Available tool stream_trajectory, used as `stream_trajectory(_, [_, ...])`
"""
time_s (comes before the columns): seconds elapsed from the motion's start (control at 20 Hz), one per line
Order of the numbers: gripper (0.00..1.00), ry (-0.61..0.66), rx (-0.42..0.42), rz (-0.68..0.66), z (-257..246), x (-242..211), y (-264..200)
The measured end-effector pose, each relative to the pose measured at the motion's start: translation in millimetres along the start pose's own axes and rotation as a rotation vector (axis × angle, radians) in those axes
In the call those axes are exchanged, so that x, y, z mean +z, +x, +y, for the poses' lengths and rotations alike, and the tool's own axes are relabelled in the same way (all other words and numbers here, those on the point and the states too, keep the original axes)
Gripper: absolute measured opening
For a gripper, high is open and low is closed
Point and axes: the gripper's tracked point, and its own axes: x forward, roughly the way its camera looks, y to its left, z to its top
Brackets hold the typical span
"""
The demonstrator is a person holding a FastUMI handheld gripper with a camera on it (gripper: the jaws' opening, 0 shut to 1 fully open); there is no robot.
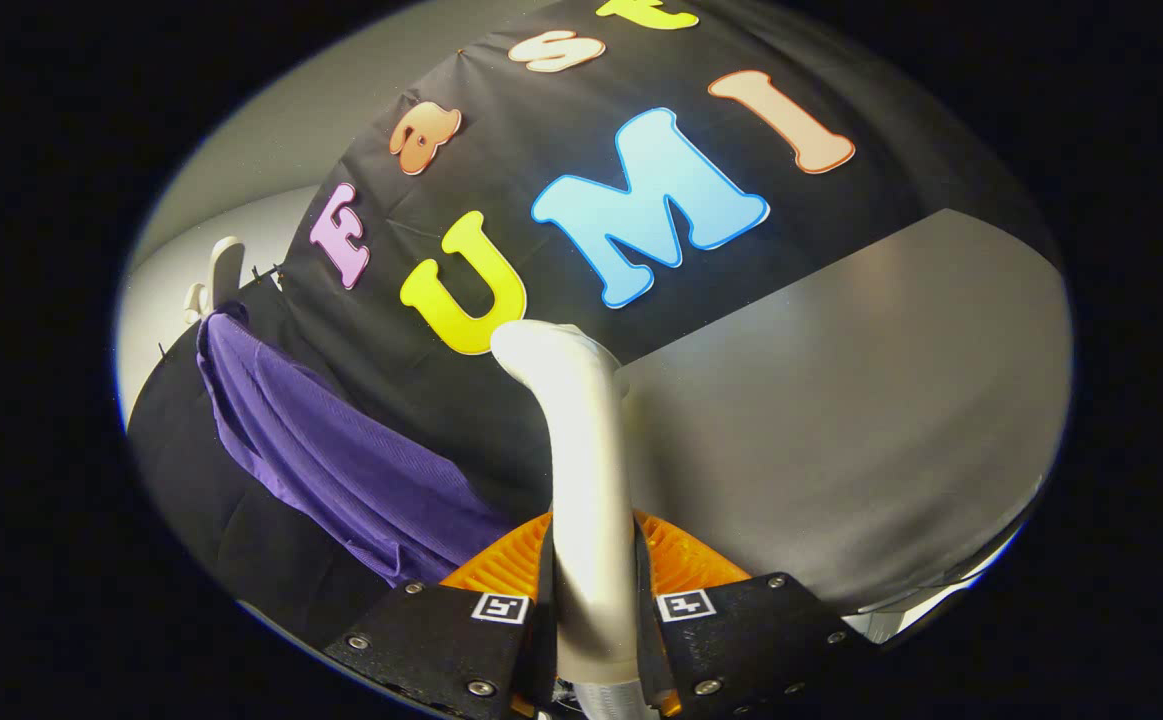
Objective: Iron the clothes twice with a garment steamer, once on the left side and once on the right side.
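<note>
Gripper view puts my gripper [593,590] clamped on the garment steamer [586,480], both fingers pressed against the sides of its pale handle, which rises straight up between them and bends at its far end toward the left. I hold the tool tilted, so the scene leans. Beyond the fingers to the right lies a grey table [841,400]. To the left, a purple shirt [341,460] hangs against the black cloth wall [501,170], well apart from the steamer's head. Its upper end sits by a white hook [224,265] at far left.
</note>
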Motion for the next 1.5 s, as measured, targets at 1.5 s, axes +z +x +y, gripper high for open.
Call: stream_trajectory(1.5, [0.32, -0.411, 0.135, -0.416, 258, -63, -112])
